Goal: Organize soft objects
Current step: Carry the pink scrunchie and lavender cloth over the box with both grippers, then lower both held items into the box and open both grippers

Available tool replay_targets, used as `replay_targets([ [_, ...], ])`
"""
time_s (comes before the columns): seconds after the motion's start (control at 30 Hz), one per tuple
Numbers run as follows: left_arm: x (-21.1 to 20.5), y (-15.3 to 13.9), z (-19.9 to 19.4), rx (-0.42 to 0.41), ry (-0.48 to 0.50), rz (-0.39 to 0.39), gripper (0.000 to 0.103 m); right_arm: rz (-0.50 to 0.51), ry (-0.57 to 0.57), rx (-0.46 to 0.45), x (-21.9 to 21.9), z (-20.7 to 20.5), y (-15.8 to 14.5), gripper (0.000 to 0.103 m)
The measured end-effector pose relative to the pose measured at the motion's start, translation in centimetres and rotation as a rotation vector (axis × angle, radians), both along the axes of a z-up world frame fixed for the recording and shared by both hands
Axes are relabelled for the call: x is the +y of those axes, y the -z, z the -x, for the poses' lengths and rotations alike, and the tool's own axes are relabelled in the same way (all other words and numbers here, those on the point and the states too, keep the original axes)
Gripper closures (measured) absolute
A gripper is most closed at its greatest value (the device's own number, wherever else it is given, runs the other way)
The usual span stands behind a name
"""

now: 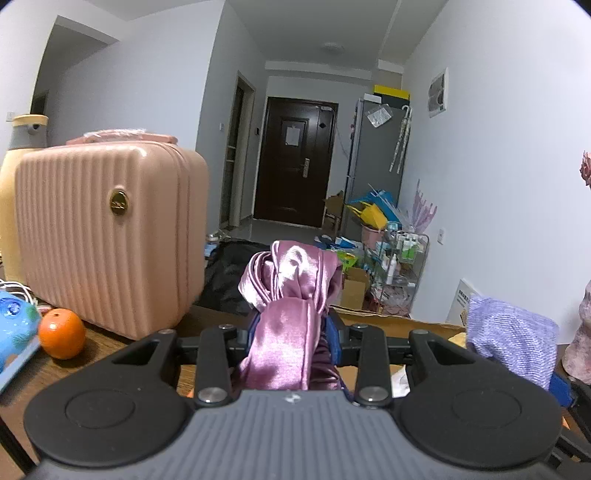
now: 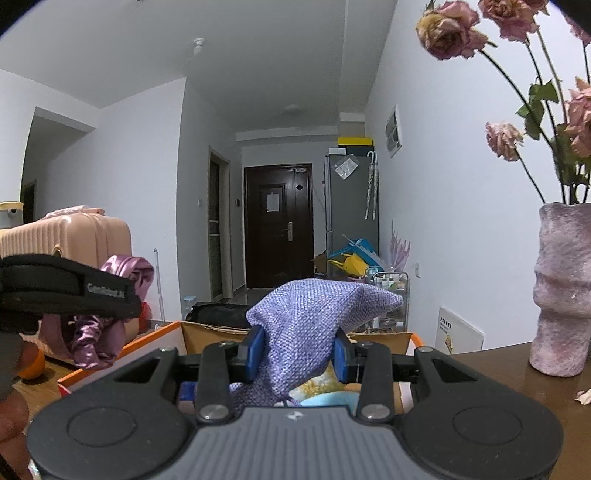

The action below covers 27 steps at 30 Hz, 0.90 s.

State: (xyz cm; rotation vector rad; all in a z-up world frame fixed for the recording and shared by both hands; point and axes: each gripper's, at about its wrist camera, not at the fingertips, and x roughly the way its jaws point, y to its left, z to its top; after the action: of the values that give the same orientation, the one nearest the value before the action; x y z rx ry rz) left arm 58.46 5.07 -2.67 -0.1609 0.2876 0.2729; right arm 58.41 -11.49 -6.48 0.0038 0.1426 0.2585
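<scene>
Both sets of jaws are closed on cloth: the left gripper [image 1: 291,334] clamps a bunch of shiny pink satin fabric [image 1: 291,284], which bulges up above the blue pads and hangs down behind them, while the right gripper [image 2: 297,354] pinches a lavender woven cloth [image 2: 314,317] between its blue pads [image 2: 255,350], the cloth rising in a peak above them. Each piece is lifted above an open cardboard box [image 2: 207,334] with an orange rim that sits on the brown table [image 2: 498,373]. At the left stand a pink ribbed suitcase [image 1: 110,236] and, just beside it, an orange [image 1: 61,334]. On the right stands a textured pink vase [image 2: 561,288] holding dried roses [image 2: 448,31].
</scene>
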Motion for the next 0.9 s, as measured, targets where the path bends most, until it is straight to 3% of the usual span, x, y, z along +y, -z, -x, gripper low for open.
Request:
replay_targets([
  [0.57,0.0,1.3,-3.8,0.031,0.053,-0.018,0.068,0.063,0.004,0.033,0.7,-3.0,0.7,0.066],
  [0.7,0.3,1.6,-4.2,0.047,0.053,-0.015,0.066,0.074,0.005,0.05,0.8,-3.2,0.7,0.062],
  [0.8,0.3,1.7,-4.2,0.05,0.052,-0.018,0.06,0.08,0.006,0.062,0.8,-3.3,0.7,0.052],
  [0.9,0.7,1.6,-4.3,0.05,0.053,0.01,0.036,0.078,0.025,0.043,0.7,-2.8,0.6,0.039],
])
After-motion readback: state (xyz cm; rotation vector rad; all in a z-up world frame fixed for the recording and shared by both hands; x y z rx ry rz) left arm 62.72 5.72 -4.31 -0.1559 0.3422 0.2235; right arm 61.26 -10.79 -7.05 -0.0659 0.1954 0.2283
